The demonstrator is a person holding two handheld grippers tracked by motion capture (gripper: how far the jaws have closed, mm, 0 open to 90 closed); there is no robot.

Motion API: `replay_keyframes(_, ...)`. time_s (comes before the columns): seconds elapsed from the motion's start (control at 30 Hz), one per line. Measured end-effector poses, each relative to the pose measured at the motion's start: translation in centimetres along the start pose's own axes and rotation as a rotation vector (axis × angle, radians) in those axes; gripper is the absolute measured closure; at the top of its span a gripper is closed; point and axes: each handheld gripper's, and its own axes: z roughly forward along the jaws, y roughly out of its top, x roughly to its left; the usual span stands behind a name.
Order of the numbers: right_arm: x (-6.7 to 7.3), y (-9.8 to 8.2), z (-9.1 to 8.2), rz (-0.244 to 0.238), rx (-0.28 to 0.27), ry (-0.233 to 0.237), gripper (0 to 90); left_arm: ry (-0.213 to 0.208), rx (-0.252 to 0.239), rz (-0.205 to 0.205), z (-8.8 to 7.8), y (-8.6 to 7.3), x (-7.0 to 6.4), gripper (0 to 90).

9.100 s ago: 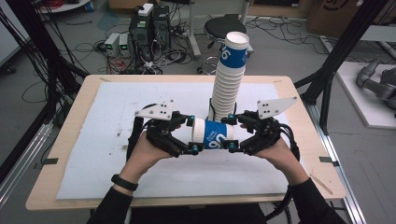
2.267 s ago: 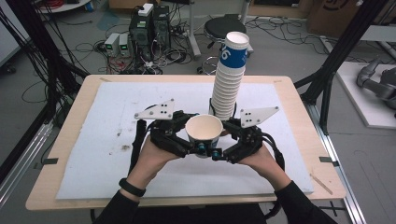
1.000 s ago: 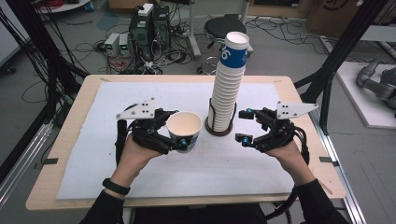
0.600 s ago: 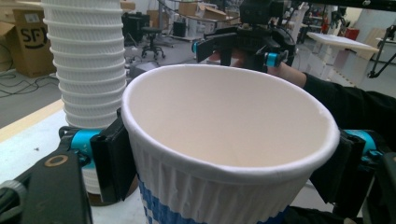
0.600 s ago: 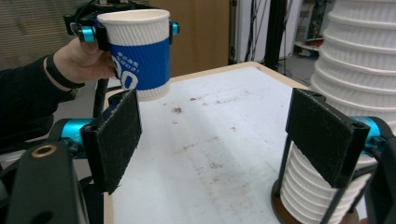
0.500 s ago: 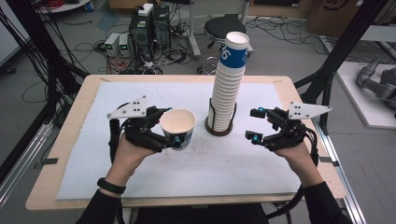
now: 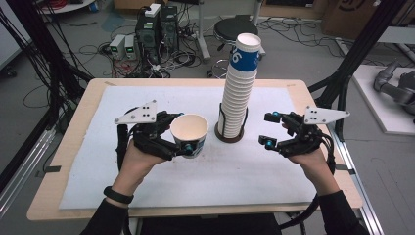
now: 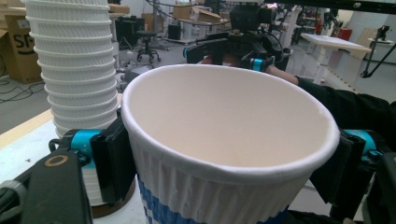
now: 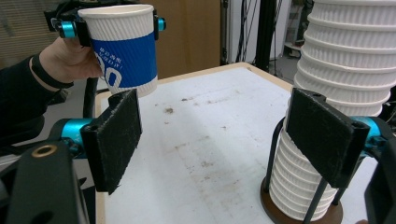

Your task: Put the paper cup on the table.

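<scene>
Our left gripper [image 7: 182, 142] pinches one paper cup [image 7: 190, 133]. Our right gripper [image 7: 268, 129] stands spread, empty, beside one cup stack [image 7: 238, 83].

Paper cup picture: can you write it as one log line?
left gripper: shut on paper cup, upright, lifted | right gripper: open, holding nothing | cup stack: in holder on table

Held cup [image 7: 189, 141]: white ribbed paper, blue band with white print, cream inside. Cup stack [image 7: 238, 88]: white ribbed, top one blue-banded; holder base [image 7: 230, 135] dark brown, black wire. Both tools black with cyan knobs, grey plates. Tabletop [image 7: 63, 147]: pale wood under a white sheet with brown specks.
</scene>
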Motion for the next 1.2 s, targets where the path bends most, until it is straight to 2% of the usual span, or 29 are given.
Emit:
replay_keyframes(0.37,-0.2,0.0,-0.1,0.000,-0.007,-0.015,18.8,0.023,0.008,0.003,-0.3,0.1,0.0,22.1)
replay_keyframes(0.6,-0.6,-0.1,0.1,0.005,-0.003,-0.022,18.8,0.053,0.001,-0.002,-1.2,-0.1,0.3,22.1)
replay_keyframes(0.97,-0.9,-0.1,0.1,0.008,-0.004,-0.035,18.8,0.138,-0.006,-0.012,-3.0,-0.5,1.2,22.1)
replay_keyframes(1.2,-1.0,-0.1,0.1,0.005,-0.002,-0.041,18.8,0.223,-0.001,-0.024,-4.2,-1.4,2.5,22.1)
